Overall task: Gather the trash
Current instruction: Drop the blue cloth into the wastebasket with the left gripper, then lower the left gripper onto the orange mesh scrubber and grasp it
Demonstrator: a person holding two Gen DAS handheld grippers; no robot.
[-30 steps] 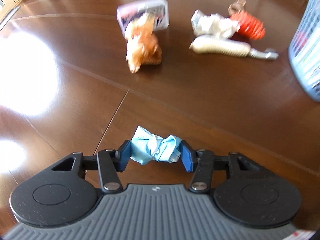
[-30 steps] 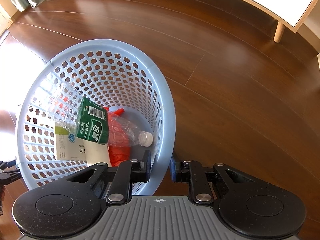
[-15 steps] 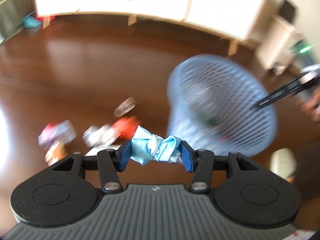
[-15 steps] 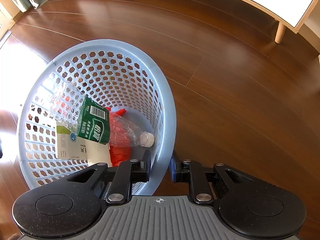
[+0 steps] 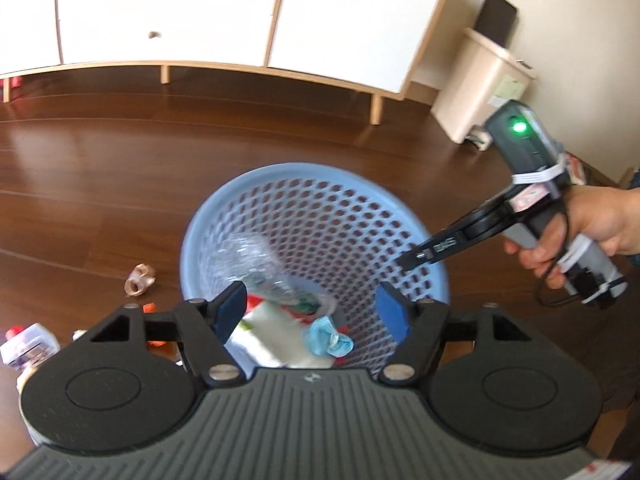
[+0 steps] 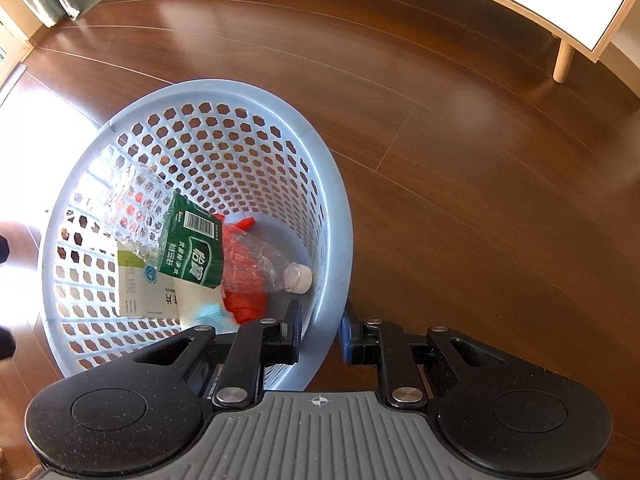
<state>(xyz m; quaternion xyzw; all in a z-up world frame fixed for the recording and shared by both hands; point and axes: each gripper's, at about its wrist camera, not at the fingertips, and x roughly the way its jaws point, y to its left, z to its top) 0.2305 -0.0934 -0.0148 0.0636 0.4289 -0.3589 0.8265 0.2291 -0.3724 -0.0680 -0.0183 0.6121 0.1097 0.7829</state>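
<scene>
My left gripper [image 5: 314, 312] hangs open above the light blue mesh basket [image 5: 280, 178], nothing between its blue pads. A crumpled pale blue wad [image 5: 328, 338] lies inside the basket on a white carton [image 5: 276, 340], beside a clear plastic bottle [image 5: 260, 264]. My right gripper [image 6: 320, 334] is shut on the basket's rim [image 6: 334, 272], one finger inside the wall and one outside. The right wrist view looks into the basket [image 6: 224, 96]: the green-labelled bottle [image 6: 192, 244], red wrapper [image 6: 244, 300], carton [image 6: 146, 288] and a bit of the blue wad [image 6: 210, 314].
Loose trash lies on the dark wood floor left of the basket: a copper-coloured wrapper [image 5: 139, 278] and a small packet [image 5: 28, 346]. A white sideboard on legs [image 5: 168, 12] and a beige bin [image 5: 484, 84] stand by the far wall. A hand [image 5: 592, 224] holds the right gripper's handle.
My left gripper swung from the floor trash to above the basket and opened; the blue wad dropped into the basket. The right gripper kept hold of the rim.
</scene>
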